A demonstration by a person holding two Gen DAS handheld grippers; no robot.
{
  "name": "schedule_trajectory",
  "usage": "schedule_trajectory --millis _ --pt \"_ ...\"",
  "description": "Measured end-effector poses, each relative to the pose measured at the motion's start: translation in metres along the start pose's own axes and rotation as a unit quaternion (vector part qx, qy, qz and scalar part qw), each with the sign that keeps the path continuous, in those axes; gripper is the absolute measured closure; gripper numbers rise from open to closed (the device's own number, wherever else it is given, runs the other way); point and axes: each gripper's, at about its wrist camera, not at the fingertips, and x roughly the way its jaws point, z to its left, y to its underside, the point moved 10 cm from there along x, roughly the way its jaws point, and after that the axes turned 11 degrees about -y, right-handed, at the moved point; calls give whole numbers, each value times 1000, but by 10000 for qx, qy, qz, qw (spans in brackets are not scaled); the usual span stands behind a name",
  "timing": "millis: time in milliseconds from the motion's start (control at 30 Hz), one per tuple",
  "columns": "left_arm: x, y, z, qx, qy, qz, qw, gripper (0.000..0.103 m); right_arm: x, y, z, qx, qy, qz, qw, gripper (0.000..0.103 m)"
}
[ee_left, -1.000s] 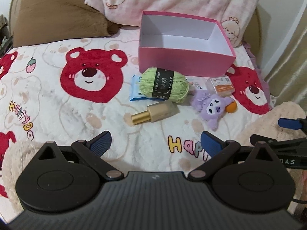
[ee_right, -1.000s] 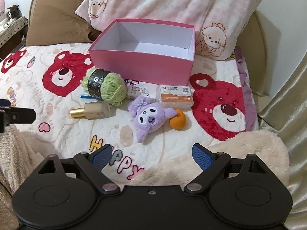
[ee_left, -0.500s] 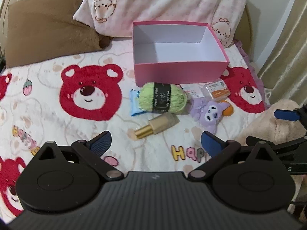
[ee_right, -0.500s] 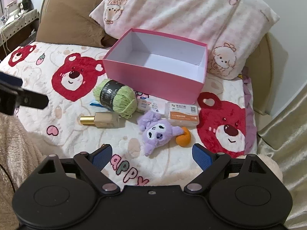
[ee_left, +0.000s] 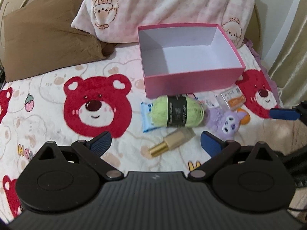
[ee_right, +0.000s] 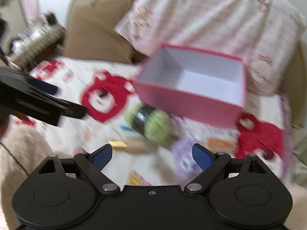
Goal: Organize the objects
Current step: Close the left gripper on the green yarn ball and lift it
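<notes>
So the bed [ee_left: 48,99] is the biggest thing here, covered in a cream blanket with red bear faces, and two pillows sit at the head: a brown pillow [ee_left: 48,38] and a pink pillow [ee_left: 172,5] with little cartoon prints.

Next down is the pink box [ee_left: 191,80], open top, white inside, sitting just in front of the pink pillow. Nothing in it at all, just bare white walls and floor.

All the small stuff is lined up on the blanket right along the box's front wall. Green yarn ball [ee_left: 178,112] with a black label, lying partly on a blue packet [ee_left: 146,117]. Just beside it to the right, a purple plush toy [ee_left: 224,123], with a small orange ball [ee_left: 245,118] touching it. A little clear box [ee_left: 233,98] with an orange label sits behind those, near the pink box's corner. Closest to the camera is a gold bottle [ee_left: 170,143], lying on its side.

Left hand-held gripper [ee_left: 155,143] is spread wide, holding nothing, hovering over the gold bottle. Right hand-held gripper [ee_right: 151,156] is also spread apart and empty; that view's really blurry.
</notes>
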Motion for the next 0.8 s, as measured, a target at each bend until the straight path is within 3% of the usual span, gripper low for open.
schedule_trajectory --millis 100,200,367,633,800 --pt "21 -11 -2 -127 112 -27 9999 4 11 -5 4 -13 -446 -251 9987 10" --pt "43 -19 -7 -261 159 4 9995 5 28 -3 6 139 -735 -194 9970 10" --pt "78 -30 -15 -477 295 91 9984 5 61 -3 -8 314 -726 70 9968 10" --pt "124 -26 -14 -956 400 300 9942 5 111 1 -25 509 -600 844 9933 10" --pt "142 -24 -19 -1013 520 201 9933 5 136 9 -43 583 -342 805 9945 10"
